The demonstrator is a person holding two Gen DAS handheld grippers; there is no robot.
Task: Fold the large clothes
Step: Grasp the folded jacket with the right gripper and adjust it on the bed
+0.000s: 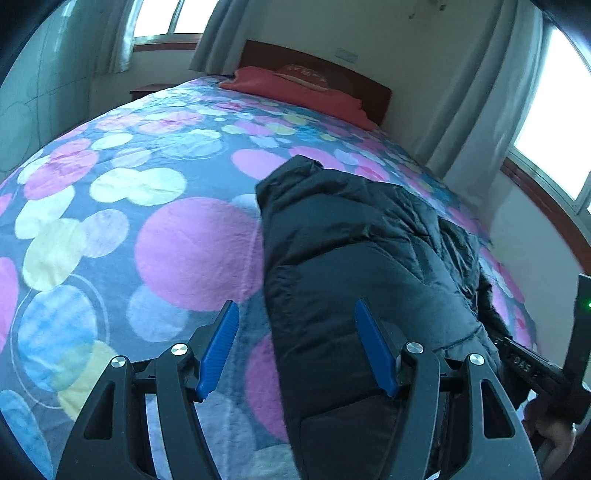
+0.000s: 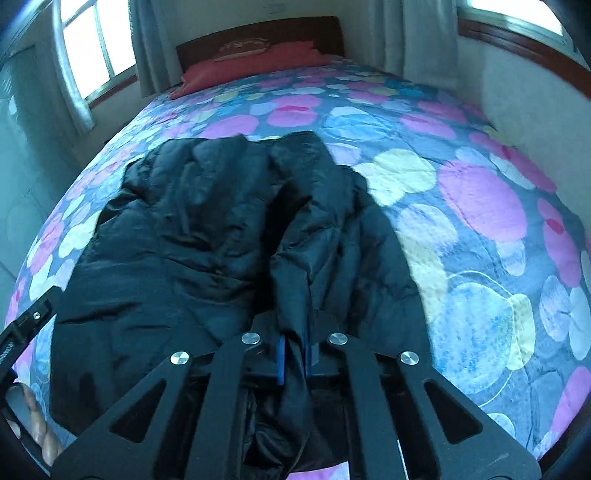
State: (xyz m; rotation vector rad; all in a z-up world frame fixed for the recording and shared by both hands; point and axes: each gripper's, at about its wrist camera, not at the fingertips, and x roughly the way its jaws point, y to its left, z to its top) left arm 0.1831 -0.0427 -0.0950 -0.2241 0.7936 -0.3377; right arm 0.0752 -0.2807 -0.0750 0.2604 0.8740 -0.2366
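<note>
Black padded jacket (image 2: 207,229) lies on the bed, over the circle-print bedspread (image 1: 122,206), toward the foot end and lengthwise to the headboard (image 2: 258,33). It looks partly folded already: in the right wrist view 2 long panels lie side by side with a crease running between them.

Right tool (image 2: 294,356): blue pads pressed together on a ridge of jacket fabric at the near hem. The pinch sits at the central crease, probably so the whole near edge can be lifted as 1 piece.

Left tool (image 1: 297,345): blue pads wide apart, nothing between them. It hovers over the jacket's left edge, 1 finger above the bedspread and the other above the dark fabric. Judged: positioned to straddle that edge for a second grip, not yet taken.

Each view shows the other tool's body at the frame edge, so the 2 tools work close together at the near end.

Red pillow (image 1: 295,88) rests at the head of the bed, well apart from the jacket. Curtains (image 1: 476,96) and windows flank the bed.

Judged stage: mid-fold; lengthwise fold done, crosswise fold pending.
</note>
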